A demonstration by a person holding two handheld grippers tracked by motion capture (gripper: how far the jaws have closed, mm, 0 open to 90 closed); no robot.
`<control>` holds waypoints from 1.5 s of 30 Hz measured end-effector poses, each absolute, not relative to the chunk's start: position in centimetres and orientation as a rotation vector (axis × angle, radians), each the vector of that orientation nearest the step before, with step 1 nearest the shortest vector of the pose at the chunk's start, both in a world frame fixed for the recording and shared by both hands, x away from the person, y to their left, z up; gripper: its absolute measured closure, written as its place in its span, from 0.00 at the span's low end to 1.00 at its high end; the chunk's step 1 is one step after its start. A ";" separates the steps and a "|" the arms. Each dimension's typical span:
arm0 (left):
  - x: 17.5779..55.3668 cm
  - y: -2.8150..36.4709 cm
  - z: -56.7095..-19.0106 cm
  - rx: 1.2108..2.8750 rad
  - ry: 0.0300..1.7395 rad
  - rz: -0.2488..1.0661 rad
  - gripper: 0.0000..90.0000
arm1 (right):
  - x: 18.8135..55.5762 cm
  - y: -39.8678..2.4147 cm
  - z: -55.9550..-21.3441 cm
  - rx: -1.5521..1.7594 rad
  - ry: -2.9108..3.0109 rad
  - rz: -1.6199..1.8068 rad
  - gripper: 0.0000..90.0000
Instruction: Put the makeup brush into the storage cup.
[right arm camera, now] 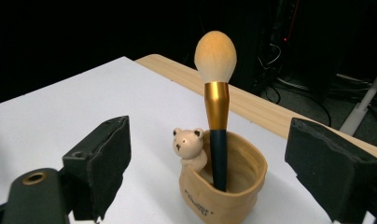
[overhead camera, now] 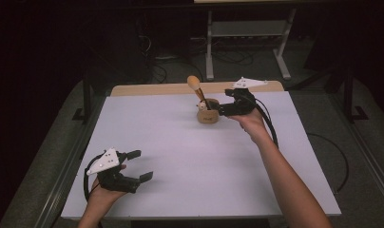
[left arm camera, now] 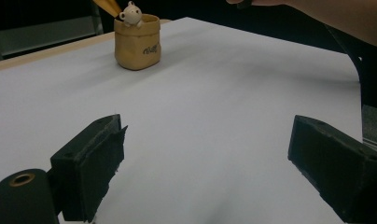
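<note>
Tan holder cup (overhead camera: 208,116) with a small bear figure (right arm camera: 190,147) on its rim sits toward the far side of the white table (overhead camera: 180,156), a bit right of centre. A makeup brush (right arm camera: 217,107) stands in it, dark handle down in the cup, gold ferrule and pale bristle head up, leaning slightly toward the far left in the high view.

Right gripper (overhead camera: 222,110) is just beside the cup on its right, pointed at it. Jaws stand wide apart, one on each side of the cup in the right gripper view, pads clear of cup and brush. Nothing gripped.

Left gripper (overhead camera: 140,165) is near the front-left corner of the table, well apart from the cup, held in the left hand (overhead camera: 104,190). Jaws wide apart, bare tabletop between them.

Cup stands upright on the table, brush resting against its inner wall next to the bear.
</note>
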State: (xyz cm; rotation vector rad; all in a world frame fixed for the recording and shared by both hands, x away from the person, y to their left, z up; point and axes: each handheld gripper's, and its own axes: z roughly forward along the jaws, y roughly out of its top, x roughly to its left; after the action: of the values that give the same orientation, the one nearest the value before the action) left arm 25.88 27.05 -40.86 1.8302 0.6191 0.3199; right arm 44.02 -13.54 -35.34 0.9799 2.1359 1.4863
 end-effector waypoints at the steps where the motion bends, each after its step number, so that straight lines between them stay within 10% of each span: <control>1: 25.9 27.0 -40.9 1.831 0.619 0.320 0.11 | 43.9 -13.6 -35.4 0.977 2.140 1.484 0.15; 45: 25.8 27.1 -40.7 1.819 0.623 0.328 0.11 | 37.4 -17.7 -36.5 0.944 2.099 1.531 0.14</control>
State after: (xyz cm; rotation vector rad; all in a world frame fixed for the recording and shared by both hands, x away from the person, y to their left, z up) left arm 25.81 27.09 -40.75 1.8192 0.6234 0.3280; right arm 37.42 -17.70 -36.49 0.9437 2.0986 1.5306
